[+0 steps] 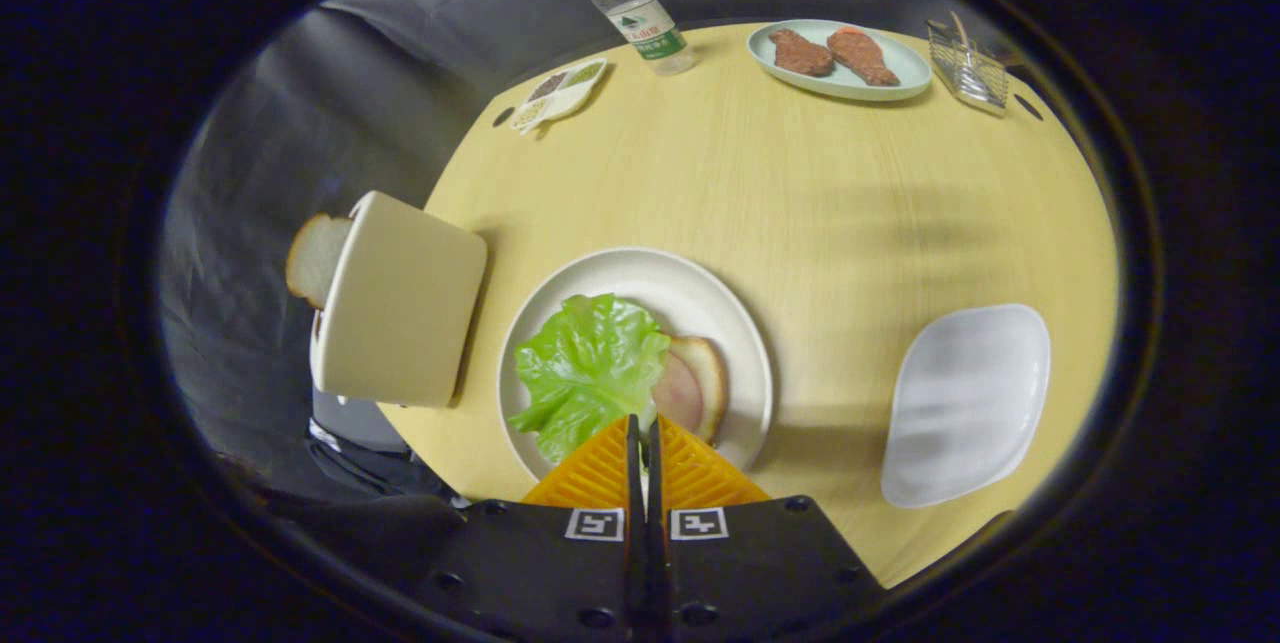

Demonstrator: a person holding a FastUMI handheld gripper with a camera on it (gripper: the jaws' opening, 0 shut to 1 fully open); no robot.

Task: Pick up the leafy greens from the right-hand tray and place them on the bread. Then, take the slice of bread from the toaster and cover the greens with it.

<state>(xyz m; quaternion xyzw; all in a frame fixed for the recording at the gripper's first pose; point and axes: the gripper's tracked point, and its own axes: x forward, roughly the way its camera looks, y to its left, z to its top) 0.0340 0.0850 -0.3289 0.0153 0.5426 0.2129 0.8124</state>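
Greens on the plate, fingers closed above them

Gripper hangs over the near rim of the round plate, its two fingers drawn together with only a thin slit between them and nothing held in that slit. Just ahead of the fingertips and slightly to their left lies the leafy greens, a crinkled leaf spread flat on the plate. It covers most of the bread beneath, whose crust edge and a pinkish slice of meat peek out just ahead of the right finger. Left of the plate stands the toaster, with the slice of bread sticking out of its far side. To the right of the fingers, well apart from the plate, sits the right-hand tray. Far beyond, across the wooden table, stand a water bottle and an oval dish with two brown pieces of food
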